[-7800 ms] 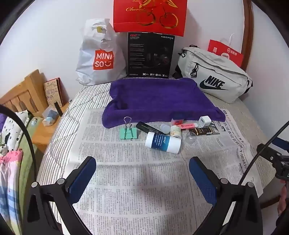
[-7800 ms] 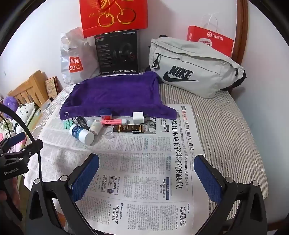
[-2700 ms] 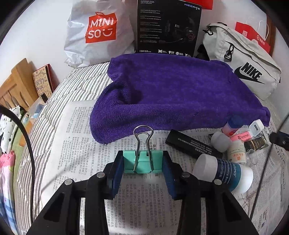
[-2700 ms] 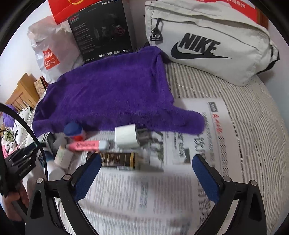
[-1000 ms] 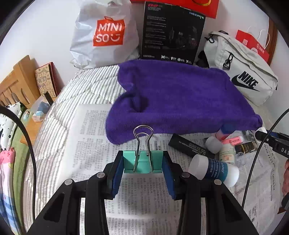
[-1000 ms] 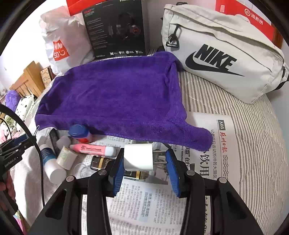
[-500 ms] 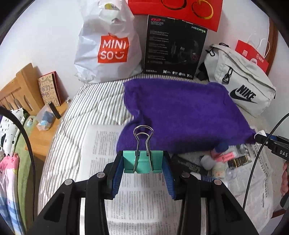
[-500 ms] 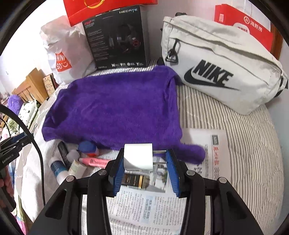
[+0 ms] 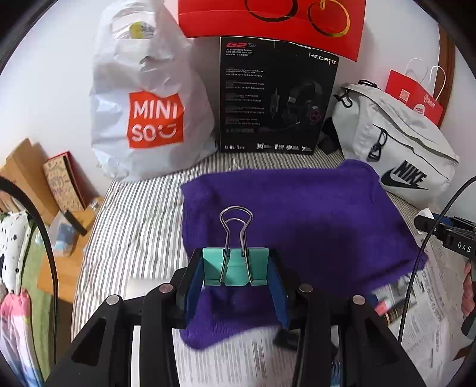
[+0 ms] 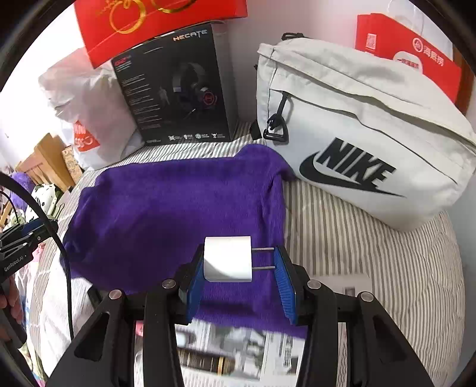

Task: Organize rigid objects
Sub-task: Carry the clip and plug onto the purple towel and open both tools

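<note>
My left gripper point(image 9: 235, 274) is shut on a teal binder clip point(image 9: 235, 266) with its wire handles upright, held above the near left edge of the purple towel point(image 9: 297, 226). My right gripper point(image 10: 239, 268) is shut on a white plug charger point(image 10: 227, 259), prongs against the right pad, held above the towel's point(image 10: 166, 208) near right part. The right gripper shows at the right edge of the left wrist view point(image 9: 443, 230). A dark tube point(image 10: 205, 363) and a pink item point(image 9: 383, 306) lie on the newspaper point(image 9: 238, 363) below, mostly hidden by the fingers.
At the back stand a white Miniso bag point(image 9: 145, 113), a black headset box point(image 9: 273, 98), a red gift bag point(image 9: 267, 20) and a grey Nike pouch point(image 10: 357, 148). A wooden bedside shelf point(image 9: 59, 190) is at the left. The bedsheet point(image 10: 372, 256) is striped.
Both grippers have lifted and moved forward over the towel, each still holding its item. The small items on the newspaper have dropped toward the bottom of both views.
</note>
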